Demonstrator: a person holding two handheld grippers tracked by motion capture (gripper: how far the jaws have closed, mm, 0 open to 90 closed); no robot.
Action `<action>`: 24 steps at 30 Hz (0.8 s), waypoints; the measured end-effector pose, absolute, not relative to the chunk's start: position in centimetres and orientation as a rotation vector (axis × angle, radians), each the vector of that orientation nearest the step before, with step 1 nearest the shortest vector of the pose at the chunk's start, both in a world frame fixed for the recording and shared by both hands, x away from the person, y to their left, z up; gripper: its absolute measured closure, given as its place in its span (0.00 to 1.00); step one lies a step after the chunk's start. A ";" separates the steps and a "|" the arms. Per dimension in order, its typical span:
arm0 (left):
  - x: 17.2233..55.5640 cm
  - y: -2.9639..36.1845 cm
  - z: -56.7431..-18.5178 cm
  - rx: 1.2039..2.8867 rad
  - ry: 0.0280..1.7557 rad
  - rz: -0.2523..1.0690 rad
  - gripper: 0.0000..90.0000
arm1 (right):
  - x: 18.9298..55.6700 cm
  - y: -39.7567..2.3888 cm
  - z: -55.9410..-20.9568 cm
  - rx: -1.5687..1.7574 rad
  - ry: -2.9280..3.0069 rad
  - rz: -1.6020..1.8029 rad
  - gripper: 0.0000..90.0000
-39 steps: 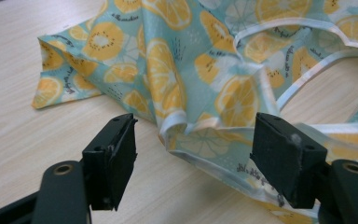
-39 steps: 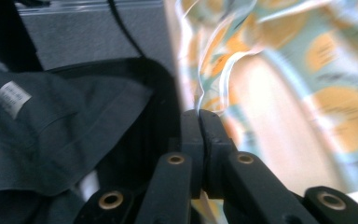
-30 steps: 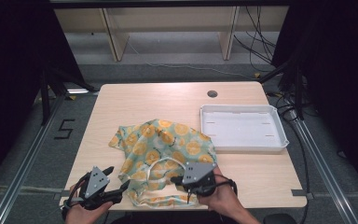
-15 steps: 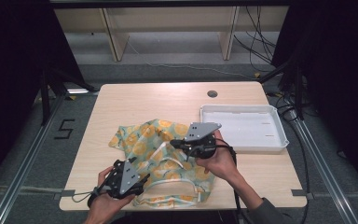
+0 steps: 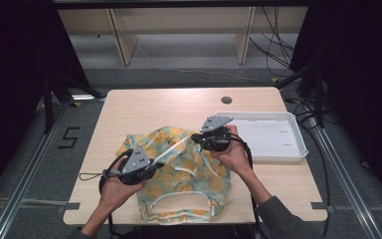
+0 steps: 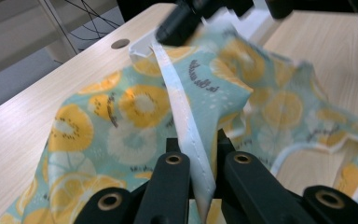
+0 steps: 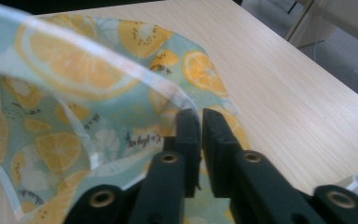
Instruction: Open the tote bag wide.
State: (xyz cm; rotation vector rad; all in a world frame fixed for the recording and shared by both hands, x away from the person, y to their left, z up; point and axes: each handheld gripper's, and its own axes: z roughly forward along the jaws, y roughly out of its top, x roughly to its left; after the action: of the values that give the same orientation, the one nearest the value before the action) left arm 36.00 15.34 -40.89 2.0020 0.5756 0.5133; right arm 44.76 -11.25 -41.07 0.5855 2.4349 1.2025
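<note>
One soft cloth bag in pale teal with orange citrus slices printed on it lies crumpled on the light wooden surface, toward the near edge. One white strap runs tight between the two tongs. The left tongs have just been closing and now pinch this strap. The right tongs are nearly closed on the other end; its own view is blurred, so the exact hold is hard to make out. One white plastic tray sits just beside the bag.
</note>
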 end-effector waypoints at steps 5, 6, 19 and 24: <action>38.9 15.4 -39.0 1.979 0.671 0.457 0.99 | 43.3 -11.7 -39.7 0.609 2.404 1.178 0.61; 39.6 15.4 -38.7 1.976 0.680 0.460 0.99 | 42.7 -11.9 -39.3 0.609 2.391 1.183 0.56; 43.0 15.9 -37.0 1.939 0.781 0.448 0.99 | 35.6 -11.3 -43.3 0.442 2.666 1.015 0.44; 43.3 16.2 -36.7 1.915 0.789 0.446 0.99 | 36.2 -10.6 -45.4 0.388 2.708 0.862 0.68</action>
State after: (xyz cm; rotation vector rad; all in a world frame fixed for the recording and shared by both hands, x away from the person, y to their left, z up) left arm 43.26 16.19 -36.74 1.9152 0.7889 0.4457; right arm 36.22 -10.63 -45.42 0.3877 2.7075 0.8624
